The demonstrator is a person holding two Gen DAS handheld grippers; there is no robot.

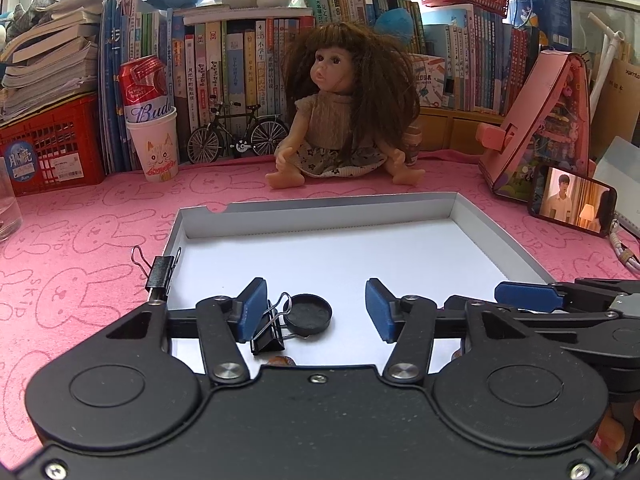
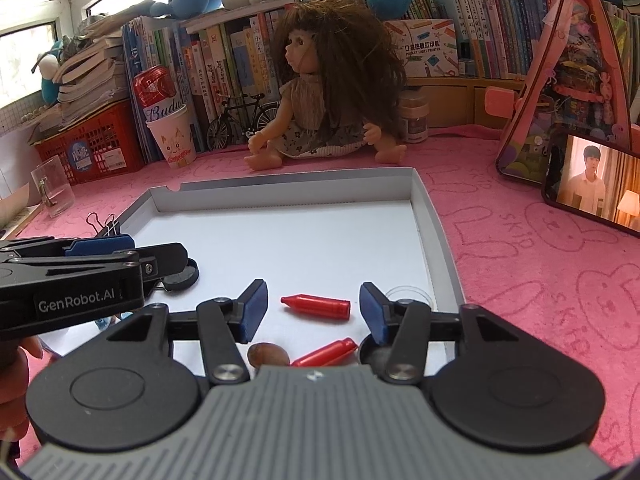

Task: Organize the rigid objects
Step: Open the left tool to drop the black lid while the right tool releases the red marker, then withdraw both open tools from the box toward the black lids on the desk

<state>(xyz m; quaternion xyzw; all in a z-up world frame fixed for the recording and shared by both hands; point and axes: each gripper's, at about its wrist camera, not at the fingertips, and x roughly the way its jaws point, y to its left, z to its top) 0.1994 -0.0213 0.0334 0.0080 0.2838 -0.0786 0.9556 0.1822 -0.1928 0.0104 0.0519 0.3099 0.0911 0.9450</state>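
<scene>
Left wrist view: the left gripper (image 1: 316,310) stands half open over the tray (image 1: 472,216), gripping nothing; a clip (image 1: 269,330) lies just beside its left pad, touching a black lid (image 1: 310,314).

Right wrist view: the right gripper (image 2: 314,312) is half open and empty, a red cap (image 2: 316,306) lying between its pads on the tray floor, a second cap (image 2: 326,353) nearer.

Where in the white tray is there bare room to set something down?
The white tray is bare across its far half, from the back wall to mid-floor. The near edge is crowded: binder clip and black cap at the left tool, two red caps at the right tool.
</scene>
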